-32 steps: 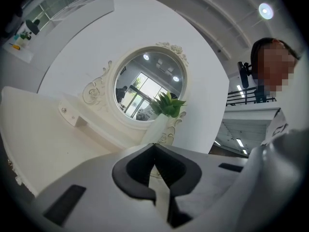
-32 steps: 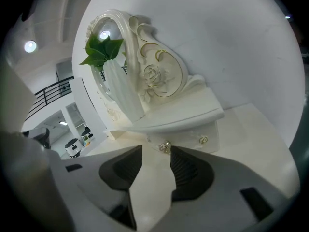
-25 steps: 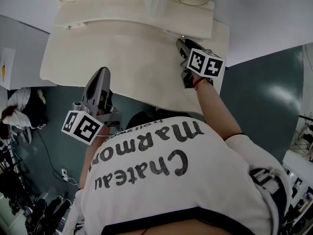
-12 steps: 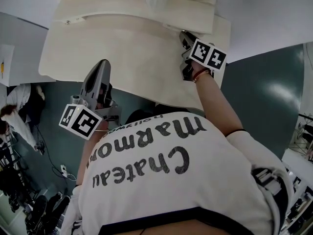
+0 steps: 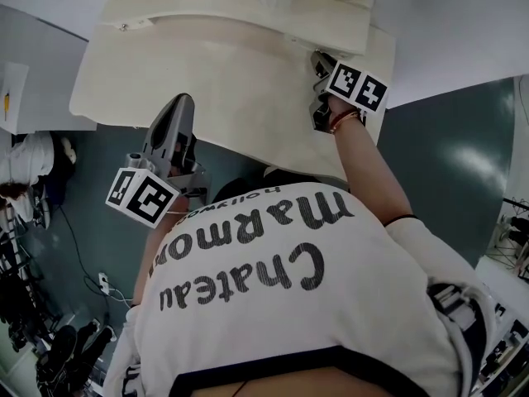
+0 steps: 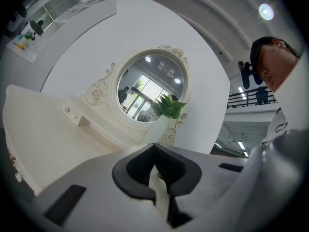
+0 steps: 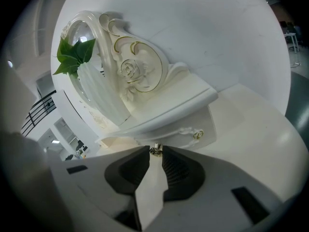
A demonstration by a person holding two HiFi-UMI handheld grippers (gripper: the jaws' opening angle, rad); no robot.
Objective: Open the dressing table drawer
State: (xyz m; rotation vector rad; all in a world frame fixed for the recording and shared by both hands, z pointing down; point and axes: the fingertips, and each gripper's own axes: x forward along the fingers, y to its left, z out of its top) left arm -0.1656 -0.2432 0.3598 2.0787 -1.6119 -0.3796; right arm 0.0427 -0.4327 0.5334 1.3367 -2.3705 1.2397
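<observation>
A cream dressing table (image 5: 207,73) carries a low drawer unit (image 5: 248,11) along its back. My right gripper (image 5: 318,56) reaches over the top's right end to that unit. In the right gripper view a small metal drawer knob (image 7: 155,150) sits between the very tips of the right gripper (image 7: 155,153), whose jaws are closing and touch it on both sides. The small drawer front (image 7: 178,132) lies just behind the knob. Near the table's front edge my left gripper (image 5: 178,106) points level, and in its own view the left gripper (image 6: 154,146) is shut and empty.
An oval mirror (image 6: 149,88) in a carved frame stands at the back, with a green plant (image 6: 169,108) in a ribbed white vase (image 7: 104,98). Another small drawer knob (image 6: 67,110) is at the unit's left end. People and cables are on the floor at left (image 5: 25,180).
The right gripper has edged a little farther back toward the small drawer unit. The left gripper has stayed where it was.
</observation>
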